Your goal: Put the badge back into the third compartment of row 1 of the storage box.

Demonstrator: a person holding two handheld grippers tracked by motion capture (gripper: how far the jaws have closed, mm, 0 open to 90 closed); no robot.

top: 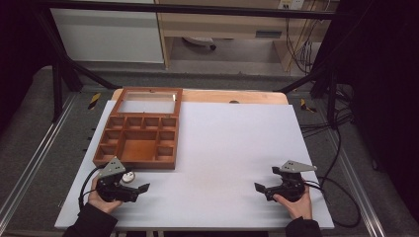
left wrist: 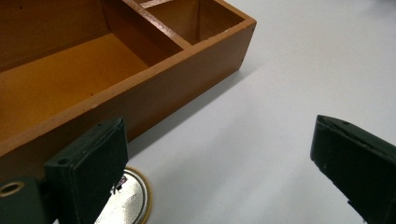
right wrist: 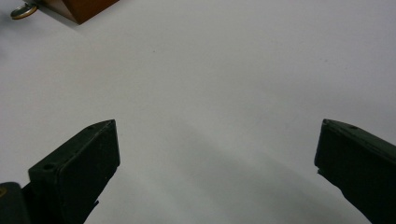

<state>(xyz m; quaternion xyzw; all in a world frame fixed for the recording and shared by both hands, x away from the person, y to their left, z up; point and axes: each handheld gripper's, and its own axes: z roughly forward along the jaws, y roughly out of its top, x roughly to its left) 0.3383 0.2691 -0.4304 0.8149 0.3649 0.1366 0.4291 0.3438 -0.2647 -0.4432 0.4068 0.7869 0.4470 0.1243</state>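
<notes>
My left gripper (top: 132,189) rests low on the white table sheet (top: 222,148) with its jaws spread wide and nothing between them; in the left gripper view the two black pads (left wrist: 88,168) stand far apart over bare white surface. Just beside the left pad lies a small round metal disc with a brass-coloured rim (left wrist: 128,200), flat on the sheet, partly hidden behind the pad; I cannot tell whether the pad touches it. From above, that disc (top: 128,177) sits between my gripper and the near wall of the wooden compartment box (top: 136,162), close to the box's front edge but outside it. The box's large near compartment (left wrist: 60,79) looks empty, showing bare orange wood floor, and the small corner compartment (left wrist: 196,18) beside it holds nothing either. The smaller cells farther back (top: 143,122) appear empty from above, and the hinged lid with its pale pane (top: 146,103) lies open flat behind them. My right gripper (top: 269,190) is well apart at the sheet's other side, jaws also released and wide, over blank sheet.
</notes>
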